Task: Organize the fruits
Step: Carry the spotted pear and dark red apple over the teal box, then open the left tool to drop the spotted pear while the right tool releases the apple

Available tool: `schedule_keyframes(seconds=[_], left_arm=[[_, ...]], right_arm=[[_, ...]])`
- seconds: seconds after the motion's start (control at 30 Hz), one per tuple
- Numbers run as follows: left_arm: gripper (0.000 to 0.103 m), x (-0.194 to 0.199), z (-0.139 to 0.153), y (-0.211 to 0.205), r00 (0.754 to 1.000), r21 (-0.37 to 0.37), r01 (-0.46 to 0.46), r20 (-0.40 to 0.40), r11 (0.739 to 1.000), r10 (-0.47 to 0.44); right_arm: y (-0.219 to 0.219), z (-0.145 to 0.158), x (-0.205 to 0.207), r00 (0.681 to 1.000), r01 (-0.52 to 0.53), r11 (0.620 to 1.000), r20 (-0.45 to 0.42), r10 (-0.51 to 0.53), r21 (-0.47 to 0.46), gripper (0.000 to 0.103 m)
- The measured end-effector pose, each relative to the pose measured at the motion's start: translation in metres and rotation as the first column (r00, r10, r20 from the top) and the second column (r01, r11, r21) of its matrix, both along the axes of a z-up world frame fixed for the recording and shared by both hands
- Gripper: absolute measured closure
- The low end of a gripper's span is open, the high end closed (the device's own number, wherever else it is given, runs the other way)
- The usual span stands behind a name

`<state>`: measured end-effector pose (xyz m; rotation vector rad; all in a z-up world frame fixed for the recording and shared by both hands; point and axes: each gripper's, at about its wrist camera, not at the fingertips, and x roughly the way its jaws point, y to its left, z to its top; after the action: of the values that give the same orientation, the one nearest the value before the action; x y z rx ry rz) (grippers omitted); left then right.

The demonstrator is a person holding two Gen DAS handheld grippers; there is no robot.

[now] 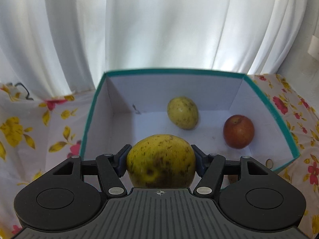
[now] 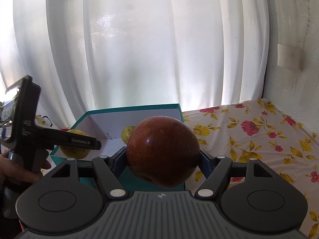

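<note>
My left gripper (image 1: 161, 155) is shut on a speckled yellow fruit (image 1: 161, 159) and holds it over the near edge of a teal box (image 1: 87, 119) with a white inside. In the box lie a second yellow fruit (image 1: 182, 113) and a red apple (image 1: 238, 131). My right gripper (image 2: 163, 155) is shut on a dark red apple (image 2: 162, 151) and holds it in front of the same box (image 2: 139, 107). In the right wrist view the left gripper (image 2: 95, 143) shows at the left with its yellow fruit (image 2: 74, 149), and the second yellow fruit (image 2: 128, 134) shows inside the box.
The box stands on a white cloth with red and yellow flowers (image 2: 249, 135). White curtains (image 1: 159, 29) hang behind the table. A wall (image 2: 295, 39) closes the right side. A person's hand (image 2: 14, 171) holds the left gripper. Black glasses (image 2: 46, 119) lie at the far left.
</note>
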<state>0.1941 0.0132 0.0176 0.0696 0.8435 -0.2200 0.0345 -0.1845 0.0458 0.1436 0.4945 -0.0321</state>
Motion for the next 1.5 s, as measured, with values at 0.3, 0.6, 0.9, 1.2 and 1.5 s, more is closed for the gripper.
schedule_keyframes(seconds=[0.3, 0.6, 0.9, 1.2, 1.5], left_arm=[[0.035, 0.023, -0.034, 0.003, 0.993, 0.026, -0.026, -0.113, 0.999, 0.028], [0.020, 0.004, 0.004, 0.022, 0.997, -0.154, -0.026, -0.072, 0.988, 0.015], [0.006, -0.090, 0.061, 0.068, 0.963, -0.176, -0.179, 0.170, 0.968, 0.209], [0.006, -0.118, 0.025, 0.086, 0.961, -0.069, -0.268, 0.046, 0.961, 0.271], [0.006, -0.136, 0.000, 0.073, 0.984, -0.002, -0.177, 0.026, 0.984, 0.177]], right_arm=[[0.001, -0.003, 0.009, 1.000, 0.004, 1.000, -0.011, -0.004, 0.004, 0.030], [0.003, -0.005, 0.017, 1.000, -0.012, 1.000, -0.029, 0.012, -0.003, 0.030], [0.002, -0.006, 0.026, 0.999, -0.043, 0.999, -0.023, 0.043, -0.001, 0.030], [0.012, -0.008, 0.056, 0.998, -0.063, 0.997, -0.014, 0.062, -0.042, 0.030], [0.022, -0.042, 0.100, 0.988, -0.067, 0.996, -0.142, 0.058, -0.064, 0.030]])
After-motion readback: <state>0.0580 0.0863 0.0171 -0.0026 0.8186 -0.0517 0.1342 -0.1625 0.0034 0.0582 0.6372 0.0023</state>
